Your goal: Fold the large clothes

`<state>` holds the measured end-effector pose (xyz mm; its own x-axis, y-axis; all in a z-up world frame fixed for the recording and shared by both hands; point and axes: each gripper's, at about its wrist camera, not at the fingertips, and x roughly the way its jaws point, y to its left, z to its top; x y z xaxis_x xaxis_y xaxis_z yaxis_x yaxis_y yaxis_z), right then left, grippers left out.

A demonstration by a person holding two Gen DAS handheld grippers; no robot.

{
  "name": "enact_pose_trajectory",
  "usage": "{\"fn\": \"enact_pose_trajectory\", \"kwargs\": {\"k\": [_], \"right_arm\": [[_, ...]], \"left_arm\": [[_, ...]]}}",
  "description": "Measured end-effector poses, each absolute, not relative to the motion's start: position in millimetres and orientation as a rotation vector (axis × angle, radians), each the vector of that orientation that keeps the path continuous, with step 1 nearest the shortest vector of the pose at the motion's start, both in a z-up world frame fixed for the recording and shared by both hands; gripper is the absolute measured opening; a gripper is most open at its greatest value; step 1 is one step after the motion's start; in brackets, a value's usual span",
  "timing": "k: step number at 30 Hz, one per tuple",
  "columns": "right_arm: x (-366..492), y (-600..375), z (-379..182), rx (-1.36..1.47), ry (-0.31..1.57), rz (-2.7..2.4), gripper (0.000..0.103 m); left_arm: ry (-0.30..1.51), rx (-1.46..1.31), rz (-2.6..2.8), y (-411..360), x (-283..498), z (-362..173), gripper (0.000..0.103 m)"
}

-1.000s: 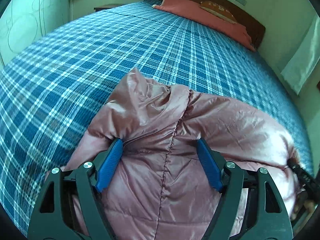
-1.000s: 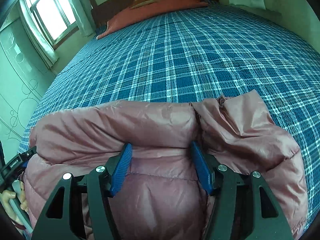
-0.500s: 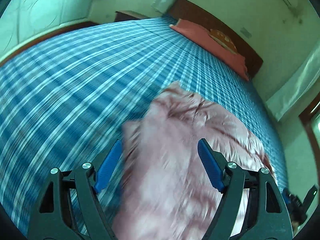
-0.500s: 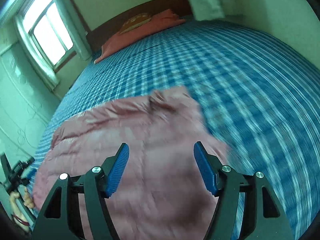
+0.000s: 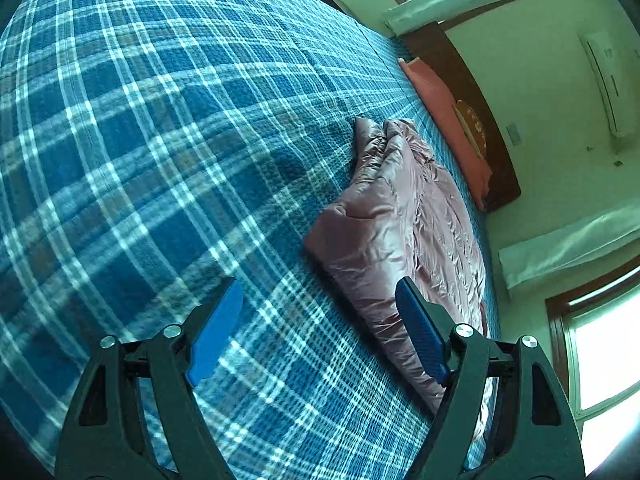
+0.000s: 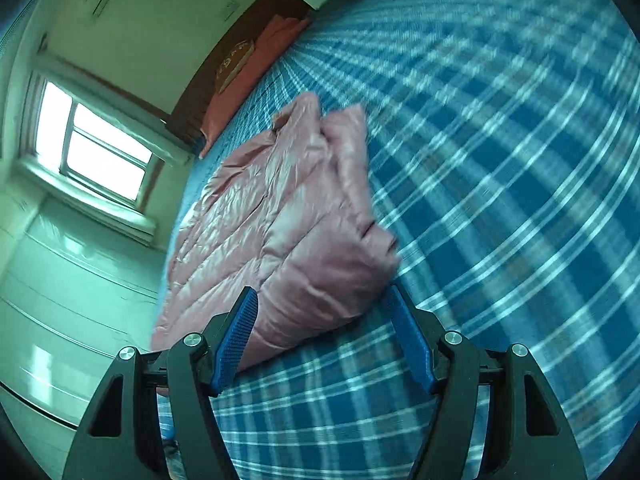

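Two tools (image 5: pixel 320 324) (image 6: pixel 324 320) open, one jacket (image 5: pixel 400 220), one bed (image 5: pixel 160 140)

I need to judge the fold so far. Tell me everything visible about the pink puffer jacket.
The pink puffer jacket is shiny, quilted and wrinkled, like thin padded nylon. It lies folded into a long bundle on the blue plaid bedspread, with bunched fabric at the end toward the pillow. Only the bedspread touches it; neither claw holds it.

Pink puffer jacket (image 6: pixel 288 216) folded on plaid bedspread (image 6: pixel 500 180); right gripper (image 6: pixel 324 336) empty.
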<state>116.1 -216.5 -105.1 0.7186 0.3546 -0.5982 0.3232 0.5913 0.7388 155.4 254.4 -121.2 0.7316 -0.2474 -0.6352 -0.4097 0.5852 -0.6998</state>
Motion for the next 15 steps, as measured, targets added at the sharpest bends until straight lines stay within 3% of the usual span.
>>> {"fn": "enact_pose_trajectory", "kwargs": {"k": [8,11,12,15], "right_arm": [[143,-210,-125,1.039,0.763,-0.040,0.067],[152,-209,-123,1.031,0.743,-0.059,0.067],[153,-209,-123,1.026,0.738,-0.064,0.066],[162,-210,-123,1.009,0.737,-0.060,0.045]], "left_arm": [[0.764,-1.015,0.085,236,191,-126,0.080],[0.733,-1.053,0.127,238,198,-133,0.073],[0.735,-1.056,0.132,237,202,-133,0.064],[0.740,-1.068,0.117,235,213,-136,0.035]]}}
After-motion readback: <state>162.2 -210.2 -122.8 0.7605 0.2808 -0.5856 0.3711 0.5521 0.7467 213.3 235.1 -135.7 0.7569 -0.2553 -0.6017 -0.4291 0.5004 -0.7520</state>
